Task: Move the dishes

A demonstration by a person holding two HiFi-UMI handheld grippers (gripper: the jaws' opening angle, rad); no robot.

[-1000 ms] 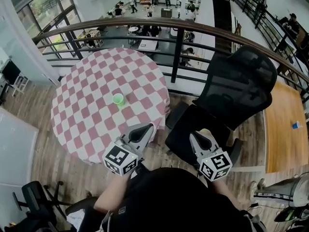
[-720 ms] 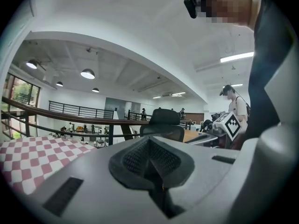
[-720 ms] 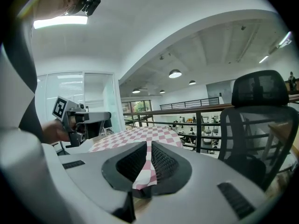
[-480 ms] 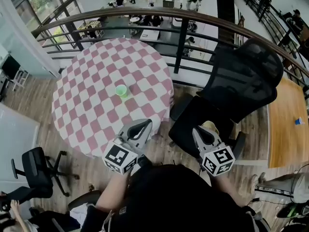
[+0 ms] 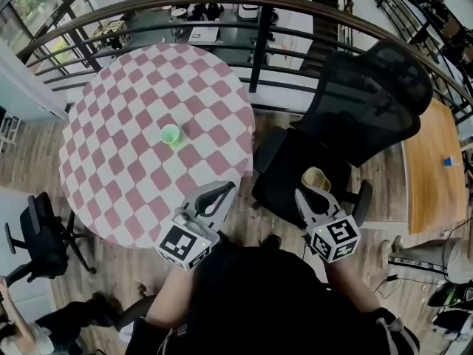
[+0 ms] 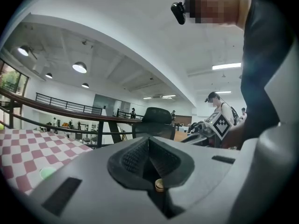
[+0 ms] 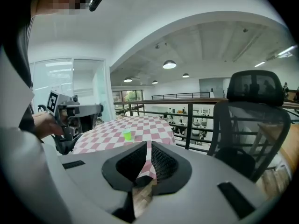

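A small green cup (image 5: 170, 134) stands alone near the middle of the round table with the pink-and-white checked cloth (image 5: 118, 176). A tan bowl-like dish (image 5: 316, 178) lies on the black chair's seat (image 5: 284, 172). My left gripper (image 5: 224, 188) hangs off the table's near edge, jaws together and empty. My right gripper (image 5: 301, 195) sits just short of the tan dish, also closed on nothing. In the right gripper view the gripper (image 7: 149, 146) points at the table (image 7: 145, 122) and the cup (image 7: 127, 134). The left gripper (image 6: 148, 142) points level toward the chair back.
A black mesh office chair (image 5: 369, 102) stands right of the table, against a curved railing (image 5: 259, 43). A wooden table with a blue cup (image 5: 444, 161) is at the far right. Another office chair (image 5: 41, 235) stands at the left, with wood floor below.
The head view has swung, so table and cup sit further left and lower. Both grippers have sunk a little. More of the tan dish shows beyond the right gripper.
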